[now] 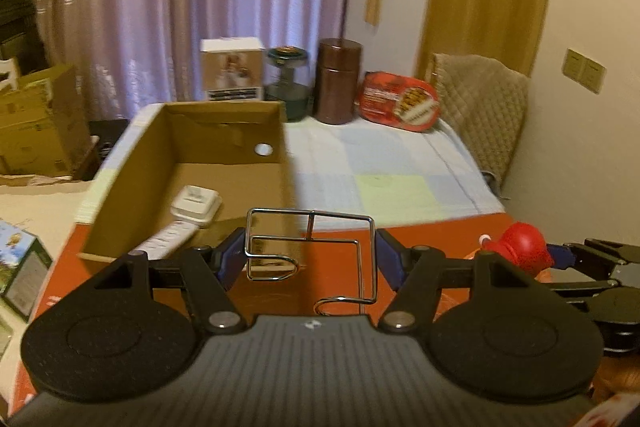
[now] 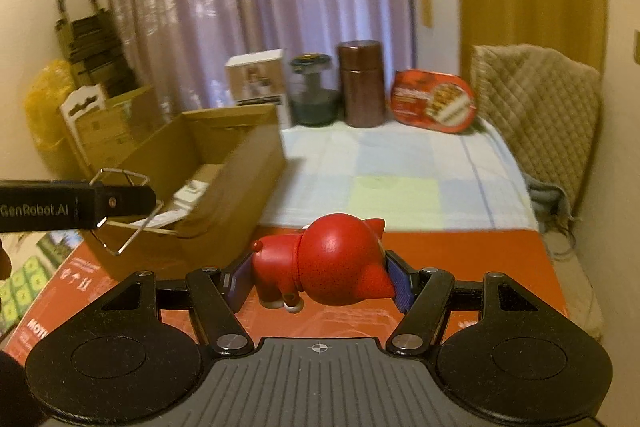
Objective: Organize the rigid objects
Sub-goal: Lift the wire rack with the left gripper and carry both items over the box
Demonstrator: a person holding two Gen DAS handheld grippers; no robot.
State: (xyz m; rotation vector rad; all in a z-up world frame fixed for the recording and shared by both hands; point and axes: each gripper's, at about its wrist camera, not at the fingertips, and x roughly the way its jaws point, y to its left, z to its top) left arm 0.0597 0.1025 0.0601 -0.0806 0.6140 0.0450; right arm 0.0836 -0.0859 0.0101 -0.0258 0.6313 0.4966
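Near: left gripper (image 1: 310,259) pinches a wire rack (image 1: 310,251); right gripper (image 2: 320,281) pinches a red figure (image 2: 324,263), both held above the red board (image 2: 460,267). Beyond, far left, the box (image 1: 224,131) already holds a white charger (image 1: 196,205). Judged partway: both items still to go in.

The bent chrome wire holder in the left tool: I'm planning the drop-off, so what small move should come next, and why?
Probably carry the bent chrome wire holder, clamped in the left tool, forward and leftward over the open brown cardboard box. The box already holds white plastic items but has bare floor beyond them. The right tool grips a red toy figurine, likely next.
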